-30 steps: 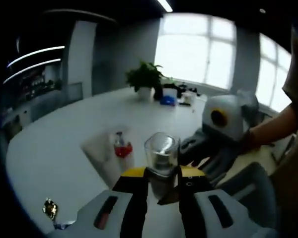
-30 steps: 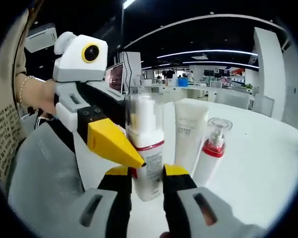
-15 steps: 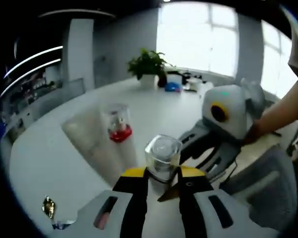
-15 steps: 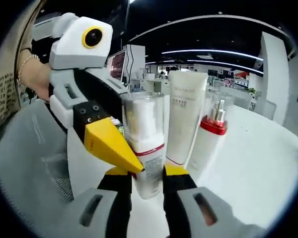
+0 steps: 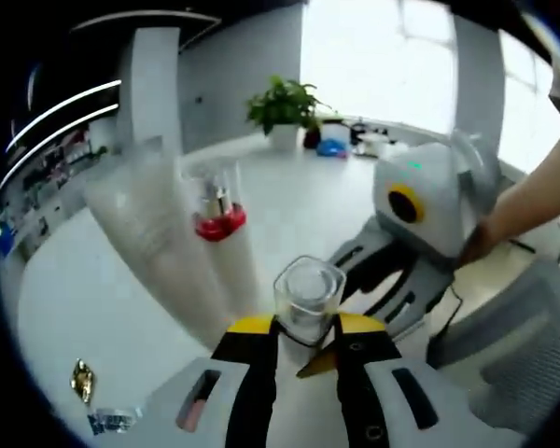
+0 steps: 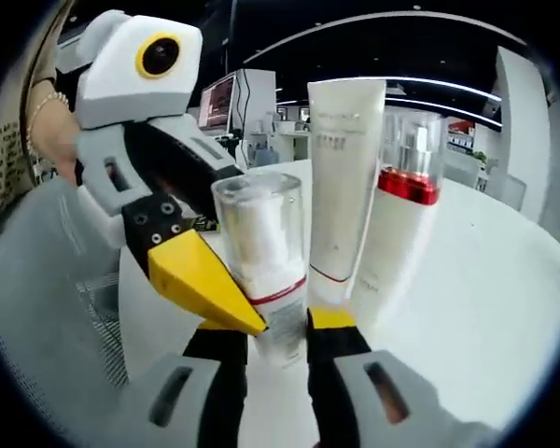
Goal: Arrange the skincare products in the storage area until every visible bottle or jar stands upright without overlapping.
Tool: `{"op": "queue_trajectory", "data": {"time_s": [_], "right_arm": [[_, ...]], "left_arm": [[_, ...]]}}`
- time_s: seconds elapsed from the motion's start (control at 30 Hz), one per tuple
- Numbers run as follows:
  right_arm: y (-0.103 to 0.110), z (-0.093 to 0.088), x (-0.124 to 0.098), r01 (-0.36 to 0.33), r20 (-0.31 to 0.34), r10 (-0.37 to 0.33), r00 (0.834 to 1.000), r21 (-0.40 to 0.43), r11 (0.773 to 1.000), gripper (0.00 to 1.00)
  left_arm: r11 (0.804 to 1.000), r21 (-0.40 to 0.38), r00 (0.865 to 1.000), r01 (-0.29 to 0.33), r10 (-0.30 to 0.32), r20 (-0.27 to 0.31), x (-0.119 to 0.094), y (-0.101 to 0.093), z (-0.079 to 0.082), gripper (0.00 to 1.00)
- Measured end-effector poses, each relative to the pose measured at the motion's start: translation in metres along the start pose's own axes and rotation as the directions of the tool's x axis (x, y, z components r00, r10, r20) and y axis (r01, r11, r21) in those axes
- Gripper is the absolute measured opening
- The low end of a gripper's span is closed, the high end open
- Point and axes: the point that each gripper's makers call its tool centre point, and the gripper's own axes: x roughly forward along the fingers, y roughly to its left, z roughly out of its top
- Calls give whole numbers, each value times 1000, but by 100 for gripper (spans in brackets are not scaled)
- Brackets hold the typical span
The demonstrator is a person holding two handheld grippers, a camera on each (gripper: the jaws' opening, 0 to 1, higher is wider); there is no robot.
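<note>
Left gripper (image 5: 303, 329): yellow-tipped jaws nearly together, closed on the clear-capped white pump bottle with a red band (image 5: 306, 301), which stands upright between them on the white table (image 5: 93, 280).
Right gripper (image 6: 269, 331): its own yellow-tipped jaws sit narrowly apart on either side of the same pump bottle's (image 6: 262, 257) lower body; real contact cannot be told from this view.
Other gripper seen from the right: the left gripper (image 6: 205, 289) enters from the left of the right gripper view, its yellow tip pressed against the bottle's side just above the right jaws.
Other gripper seen from the left: the right gripper (image 5: 392, 280), held by a person's hand (image 5: 481, 245), lies just beyond and right of the left jaws.
White squeeze tube standing cap-down (image 6: 343, 177): upright, just beyond the right jaws, close behind the pump bottle.
Red-collared white bottle with a clear cap (image 6: 399, 201): upright, right of the tube.
Potted green plant (image 5: 285, 110): far beyond the left jaws.
</note>
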Motion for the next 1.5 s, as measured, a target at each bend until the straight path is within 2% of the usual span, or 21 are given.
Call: {"op": "queue_trajectory", "data": {"time_s": [0.23, 0.5, 0.8, 1.5], "right_arm": [[-1, -7, 3, -26, -26, 26, 999, -6, 1000, 24], [-6, -7, 5, -66, -10, 66, 998, 25, 997, 24], [-20, -7, 7, -105, -12, 105, 994, 23, 994, 24], [-37, -5, 11, -109, -14, 110, 994, 45, 993, 25]], "left_arm": [[1000, -21, 1000, -10, 9, -12, 3, 1, -6, 20], [999, -36, 1000, -22, 22, 3, 10, 5, -2, 20], [999, -23, 999, -43, 44, 16, 19, 12, 5, 20], [997, -18, 997, -76, 76, 22, 32, 25, 11, 20]]}}
